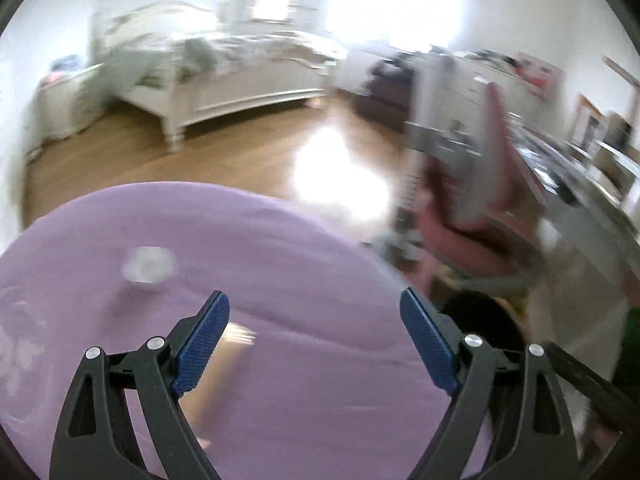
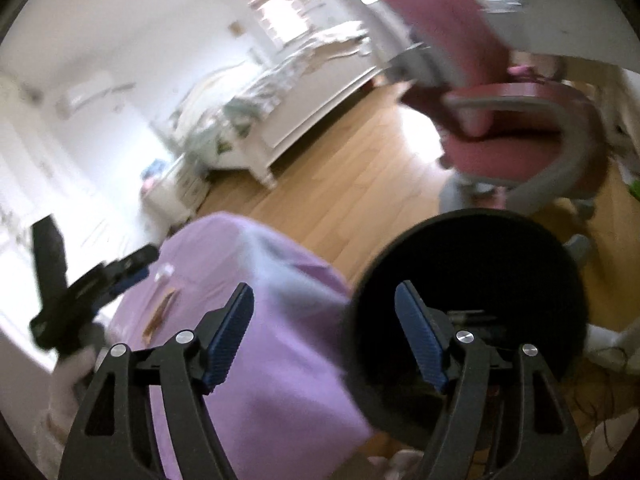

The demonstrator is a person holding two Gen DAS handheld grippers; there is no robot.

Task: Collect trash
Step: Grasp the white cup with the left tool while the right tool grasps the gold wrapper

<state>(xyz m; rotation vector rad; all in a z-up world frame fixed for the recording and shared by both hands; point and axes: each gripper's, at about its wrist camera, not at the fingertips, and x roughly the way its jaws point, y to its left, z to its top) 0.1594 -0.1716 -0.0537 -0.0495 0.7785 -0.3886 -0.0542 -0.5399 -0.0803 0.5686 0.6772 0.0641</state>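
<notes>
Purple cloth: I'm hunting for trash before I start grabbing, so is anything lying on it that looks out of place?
Yes. On the purple cloth lie a crumpled whitish scrap and a flat tan strip, blurred but loose litter. Nothing looks spilled or damaged.

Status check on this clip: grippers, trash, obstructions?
Left gripper open, empty. Right gripper open, empty. White scrap and tan wrapper on purple cover; black bin beside. Nothing blocking.

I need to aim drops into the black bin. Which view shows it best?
The right wrist view: the black bin fills the lower right beside the purple cover. The left wrist view catches only a dark sliver.
</notes>
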